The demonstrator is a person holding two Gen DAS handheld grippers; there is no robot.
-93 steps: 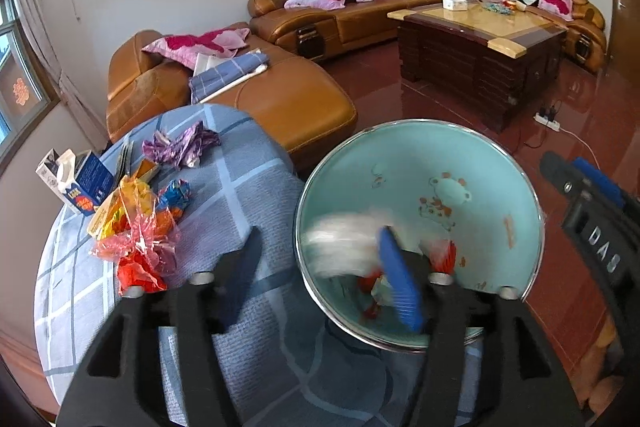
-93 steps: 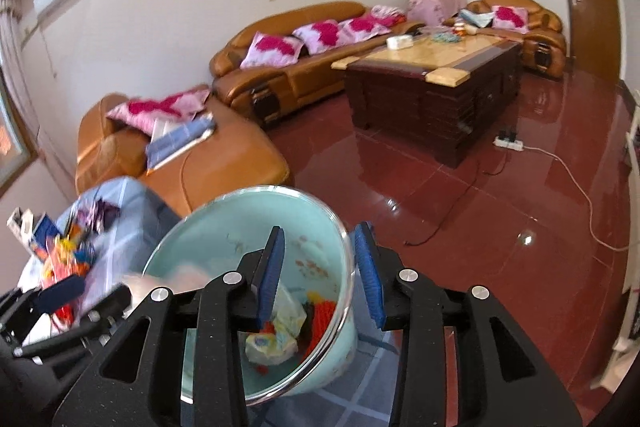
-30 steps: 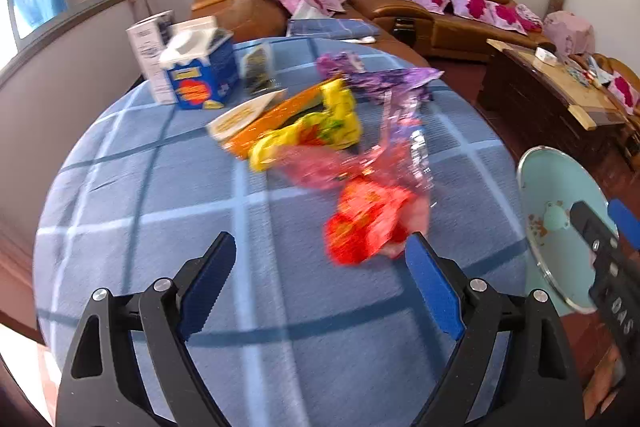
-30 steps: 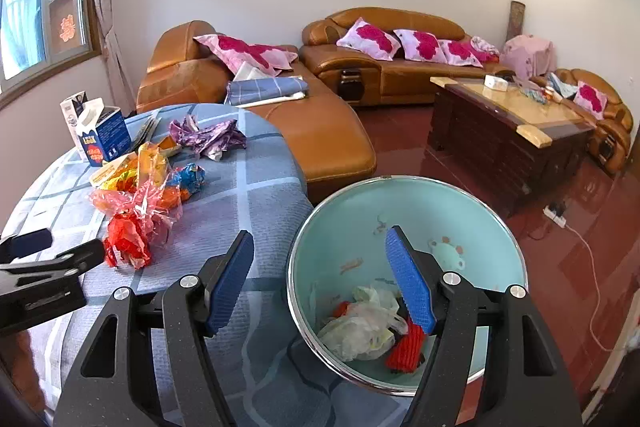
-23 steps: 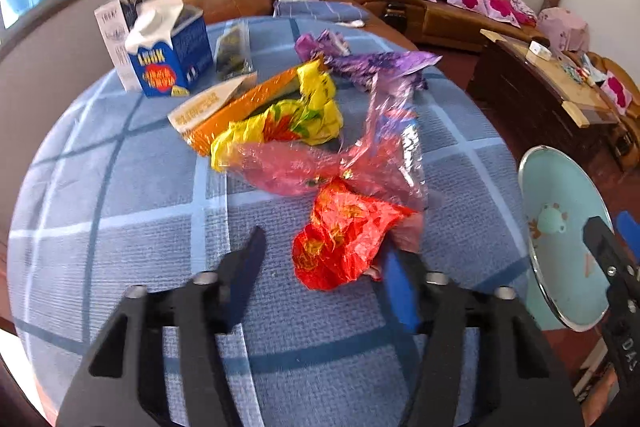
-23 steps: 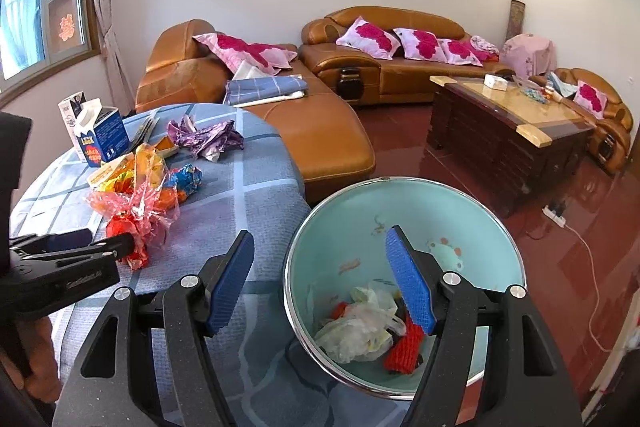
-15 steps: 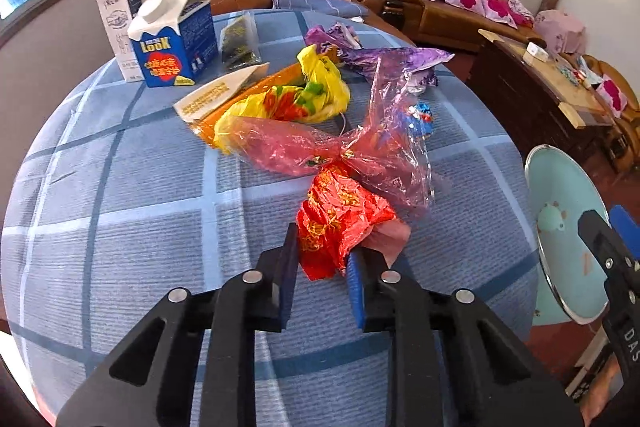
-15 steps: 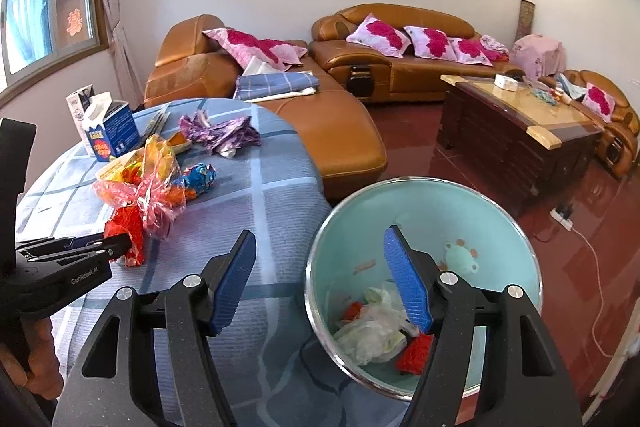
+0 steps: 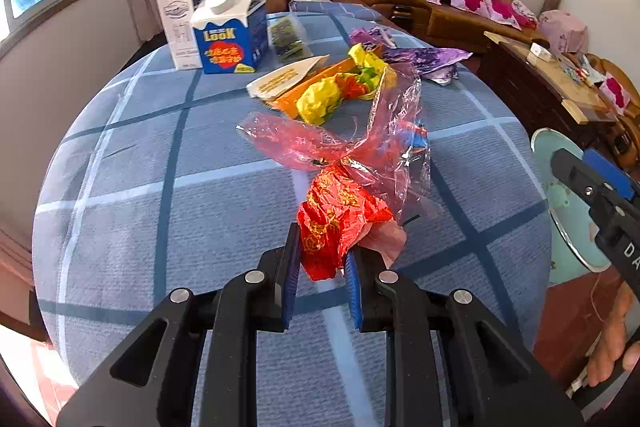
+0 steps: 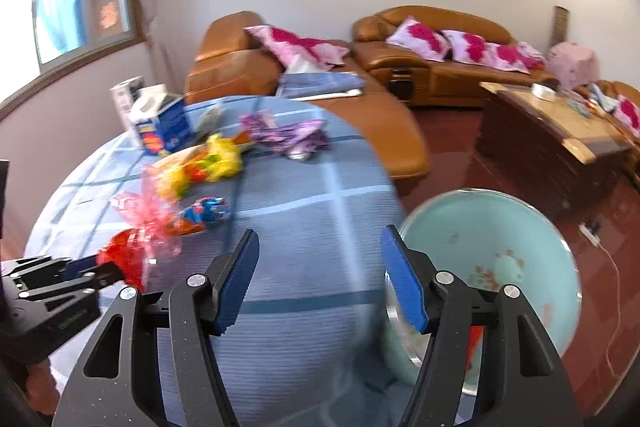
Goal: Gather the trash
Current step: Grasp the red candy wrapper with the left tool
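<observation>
Already clamped by left gripper (image 9: 322,269): red wrapper (image 9: 340,223), light, crinkly, tangled with cellophane (image 9: 344,143); right gripper (image 10: 320,281) agape beside basin (image 10: 520,247).

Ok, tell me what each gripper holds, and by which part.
Left gripper pinches the red wrapper by its near crumpled end. Right gripper stands open, holding nothing.
</observation>
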